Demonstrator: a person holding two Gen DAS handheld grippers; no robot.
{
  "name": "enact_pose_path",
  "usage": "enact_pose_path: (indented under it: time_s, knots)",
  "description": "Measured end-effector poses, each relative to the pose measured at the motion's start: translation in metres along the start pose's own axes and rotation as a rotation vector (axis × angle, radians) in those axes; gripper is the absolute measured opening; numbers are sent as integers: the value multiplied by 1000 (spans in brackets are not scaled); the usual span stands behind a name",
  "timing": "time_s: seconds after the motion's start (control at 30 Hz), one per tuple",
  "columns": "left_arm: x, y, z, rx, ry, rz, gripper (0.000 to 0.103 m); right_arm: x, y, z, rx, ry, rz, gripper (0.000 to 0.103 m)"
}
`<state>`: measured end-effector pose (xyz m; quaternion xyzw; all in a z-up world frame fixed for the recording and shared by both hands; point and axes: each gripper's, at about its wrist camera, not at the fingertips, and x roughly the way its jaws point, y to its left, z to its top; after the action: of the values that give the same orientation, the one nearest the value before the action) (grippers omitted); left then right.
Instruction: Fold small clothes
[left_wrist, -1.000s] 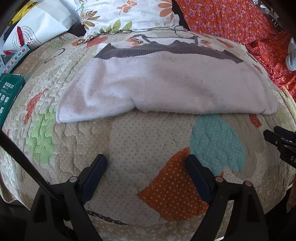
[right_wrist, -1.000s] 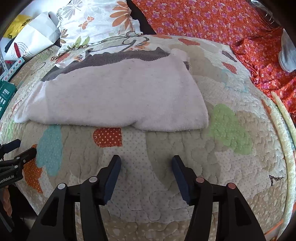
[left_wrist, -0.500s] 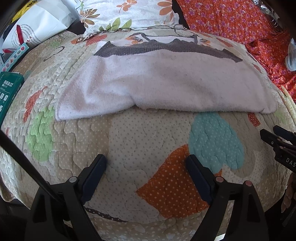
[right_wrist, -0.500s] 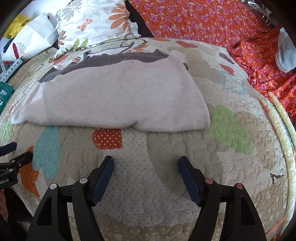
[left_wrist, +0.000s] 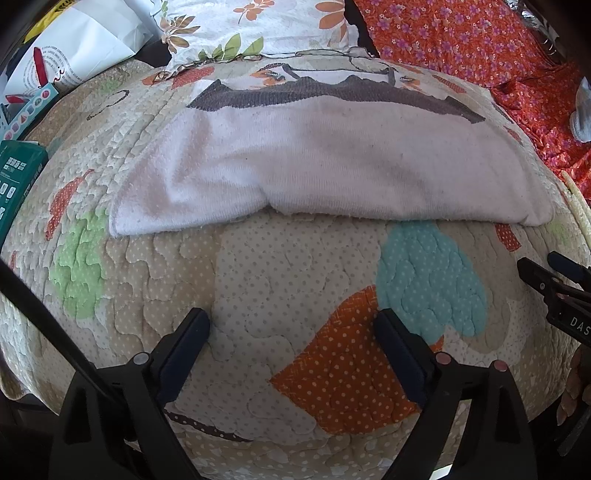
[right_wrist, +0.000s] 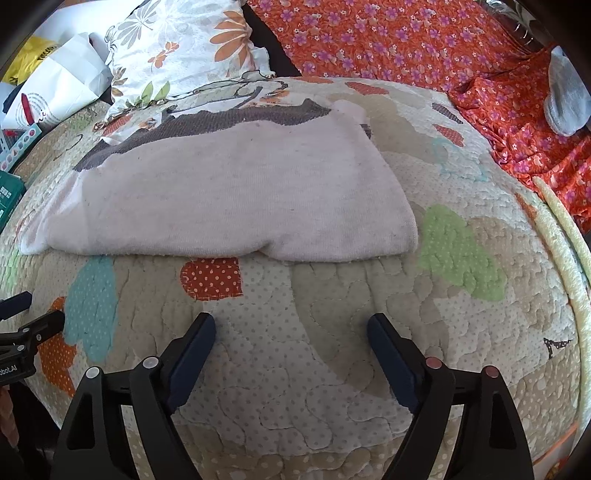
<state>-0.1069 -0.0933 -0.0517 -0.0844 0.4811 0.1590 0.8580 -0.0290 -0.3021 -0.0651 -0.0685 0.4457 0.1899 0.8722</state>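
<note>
A small pale pink garment (left_wrist: 332, 166) with a dark grey band along its far edge lies folded flat on the patchwork quilt (left_wrist: 295, 295). It also shows in the right wrist view (right_wrist: 229, 199). My left gripper (left_wrist: 291, 328) is open and empty, above the quilt just short of the garment's near edge. My right gripper (right_wrist: 291, 328) is open and empty, also short of the near edge, toward the garment's right end. Each gripper's tip shows at the other view's side edge.
A floral pillow (right_wrist: 177, 48) lies beyond the garment. Orange flowered fabric (right_wrist: 406, 40) covers the back right, with a grey item (right_wrist: 565, 99) on it. A white bag (left_wrist: 81, 44) and a green box (left_wrist: 18, 184) sit at the left. The quilt's piped edge (right_wrist: 561, 236) runs along the right.
My right gripper's jaws have opened wider and it has drawn back slightly from the garment. The left gripper and the garment have barely moved.
</note>
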Motion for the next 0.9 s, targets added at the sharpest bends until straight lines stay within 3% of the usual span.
enact_pose_path:
  time_s: [0.23,0.5,0.7,0.9]
  knots:
    - [0,0,0,1,4,-5,92,1,1,-1,5,-6,-4,92]
    - [-16,0,-7,-6,-31,-85,92,1,0,-1,6,-12,-6,95]
    - [-34,-8,-3,44,-109,-61,92,2,1,-2,8,-23,-12,97]
    - [-36,-3,0,38,-116,-25,92,2,2,-4,13,-29,-17,98]
